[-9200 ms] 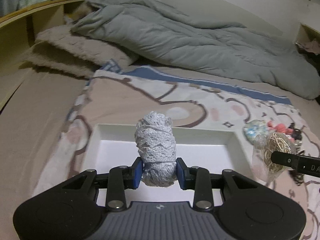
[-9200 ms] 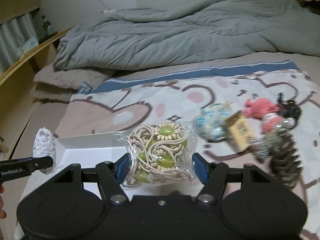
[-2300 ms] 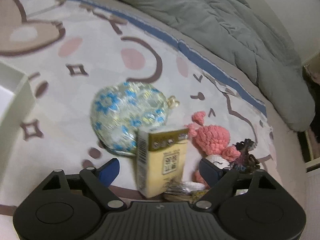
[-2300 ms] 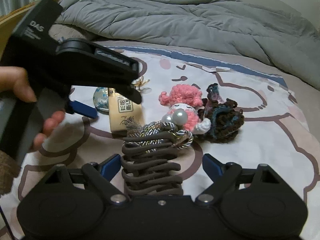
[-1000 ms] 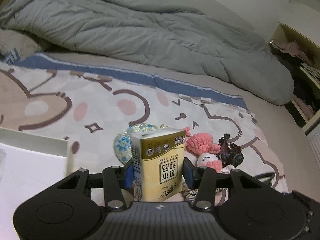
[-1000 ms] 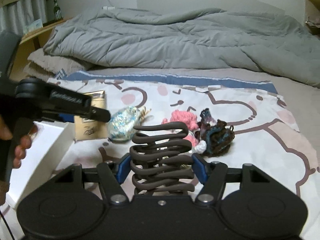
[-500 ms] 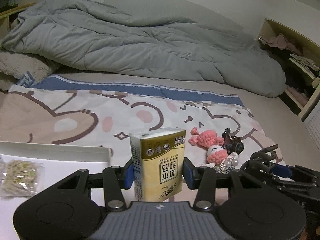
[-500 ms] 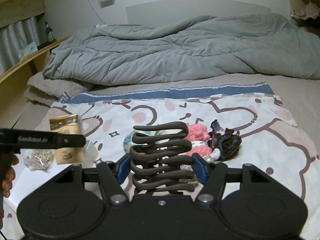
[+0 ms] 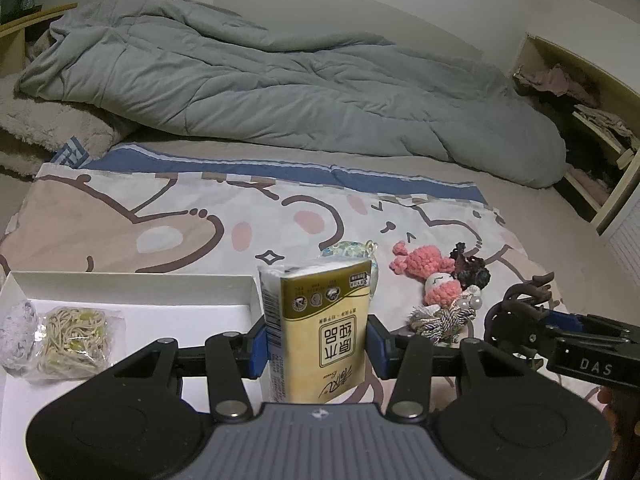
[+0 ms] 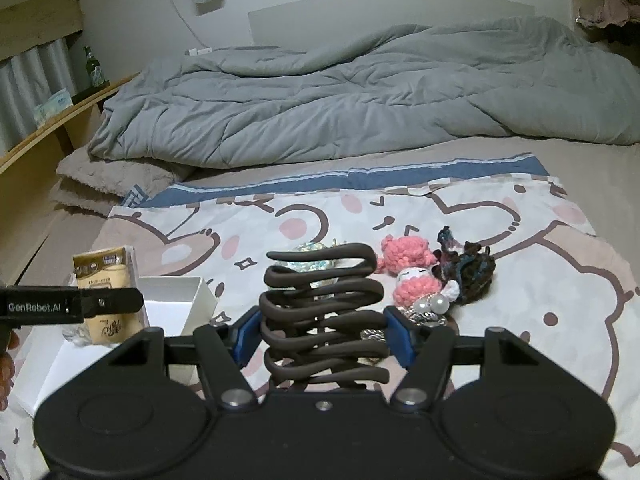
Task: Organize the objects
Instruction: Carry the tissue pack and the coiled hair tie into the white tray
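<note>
My left gripper (image 9: 318, 346) is shut on a gold tissue pack (image 9: 320, 328), held upright above the right end of the white tray (image 9: 132, 280). A white lace roll (image 9: 16, 330) and a bagged bead bundle (image 9: 74, 334) lie in the tray. In the right wrist view my right gripper (image 10: 322, 338) is shut on a dark brown wavy hair clip (image 10: 324, 320), lifted over the blanket. The left gripper (image 10: 120, 304) with the tissue pack (image 10: 106, 292) shows at the left there, over the tray (image 10: 176, 292).
On the cartoon-print blanket (image 10: 540, 280) lie a pink crochet doll (image 10: 408, 268), a dark crochet piece (image 10: 468, 266), a blue-patterned pouch (image 9: 344, 250) and a silver tassel (image 9: 440, 316). A grey duvet (image 9: 280, 88) is heaped behind. A wooden shelf (image 10: 52, 120) runs along the left.
Both grippers have risen and drifted left with their loads. The tissue pack now hangs by the tray's right end, and the tray's contents have come into the left wrist view.
</note>
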Demonstrator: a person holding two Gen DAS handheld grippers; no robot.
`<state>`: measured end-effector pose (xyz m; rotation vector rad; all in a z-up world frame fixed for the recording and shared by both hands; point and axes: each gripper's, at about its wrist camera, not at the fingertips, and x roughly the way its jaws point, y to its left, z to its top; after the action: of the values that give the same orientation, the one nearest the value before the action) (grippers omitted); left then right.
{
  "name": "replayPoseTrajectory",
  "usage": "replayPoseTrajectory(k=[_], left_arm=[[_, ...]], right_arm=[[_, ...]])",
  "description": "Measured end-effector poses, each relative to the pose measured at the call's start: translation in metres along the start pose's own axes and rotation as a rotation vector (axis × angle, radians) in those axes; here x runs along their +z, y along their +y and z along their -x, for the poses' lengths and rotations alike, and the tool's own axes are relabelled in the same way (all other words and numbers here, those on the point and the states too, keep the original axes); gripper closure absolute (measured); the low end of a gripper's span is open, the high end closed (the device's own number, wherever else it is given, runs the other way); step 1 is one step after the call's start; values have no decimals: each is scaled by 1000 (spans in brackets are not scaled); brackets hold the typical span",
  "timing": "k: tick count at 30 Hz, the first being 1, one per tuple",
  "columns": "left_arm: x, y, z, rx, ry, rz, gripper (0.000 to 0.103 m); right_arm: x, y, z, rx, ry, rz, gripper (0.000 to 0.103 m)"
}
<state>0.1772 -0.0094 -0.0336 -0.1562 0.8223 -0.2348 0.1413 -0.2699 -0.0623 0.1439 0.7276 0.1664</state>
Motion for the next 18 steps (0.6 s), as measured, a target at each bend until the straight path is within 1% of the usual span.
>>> replayPoseTrajectory(k=[4,8,18], left_arm=[[0,5,2,2,1,-4,54],[-1,15,-2,23,16,-8,54],[1,62,-13,75,50,38,54]], right_arm=[[0,3,-1,-5,5,-6,38],[0,9,-8,-11,21,-14,38],[4,36,-39,4,55,-27,38]])
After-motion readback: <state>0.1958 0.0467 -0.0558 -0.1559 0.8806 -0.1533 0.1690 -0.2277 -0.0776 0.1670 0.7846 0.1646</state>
